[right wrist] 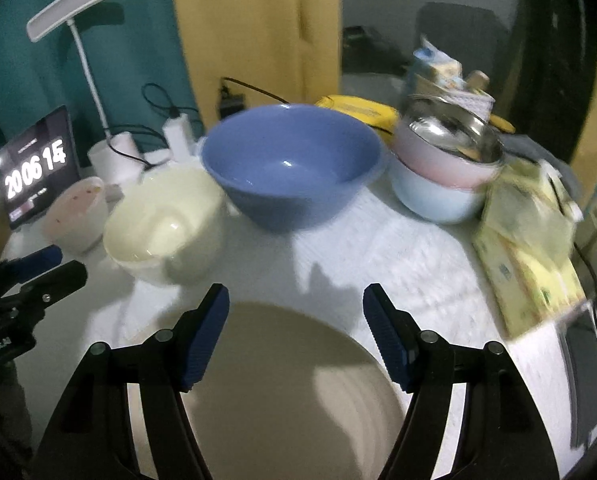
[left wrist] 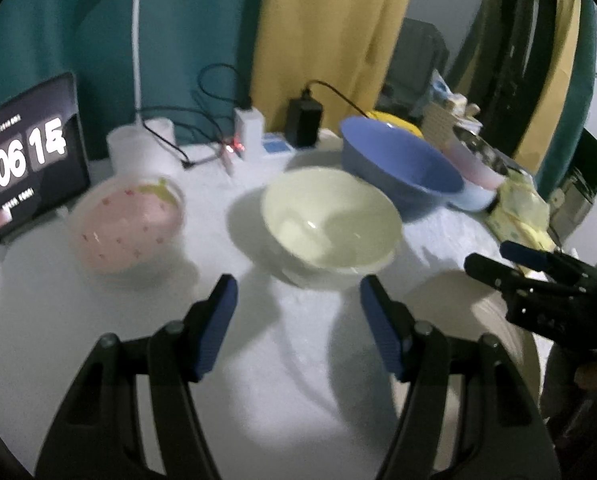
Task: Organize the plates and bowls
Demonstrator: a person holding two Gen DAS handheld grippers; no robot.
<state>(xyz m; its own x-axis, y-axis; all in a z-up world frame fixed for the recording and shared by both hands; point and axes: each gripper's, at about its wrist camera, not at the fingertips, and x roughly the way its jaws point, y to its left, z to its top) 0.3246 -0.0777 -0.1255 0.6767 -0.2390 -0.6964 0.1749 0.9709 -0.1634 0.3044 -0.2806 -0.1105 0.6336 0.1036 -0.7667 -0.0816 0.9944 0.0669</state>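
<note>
Left claw [left wrist: 298, 298]: jaws apart, nothing between them, poised above the bare white table [left wrist: 258, 360], pointing toward the cream bowl [left wrist: 330, 224], which stands just beyond the fingertips. Right claw [right wrist: 296, 306]: jaws spread wide, empty, hanging over the far rim of a beige plate [right wrist: 290, 380] that lies flat on the table near its front edge; whether the pads touch the plate cannot be told. Each claw appears at the margin of the other's view, the two side by side.

Bowls, counted outward from the claws:
- One cream bowl, upright, at the centre of the table.
- One pink bowl with small red marks [left wrist: 128, 226], upright, to the left of the cream bowl and apart from it.
- One blue bowl [right wrist: 292, 164], upright, behind and to the right of the cream bowl, close beside it.
- One stack of two nested bowls at the right: a pale blue bowl [right wrist: 434, 196] below, a pale pink bowl [right wrist: 438, 158] in it, with a shiny metal lining or vessel on top.

Plates: one, the beige.

Periphery: a tablet [left wrist: 26, 156] showing clock digits at the far left; a white desk lamp [right wrist: 72, 4]; two chargers with black cables; yellow packets [right wrist: 530, 256] at the right edge.
</note>
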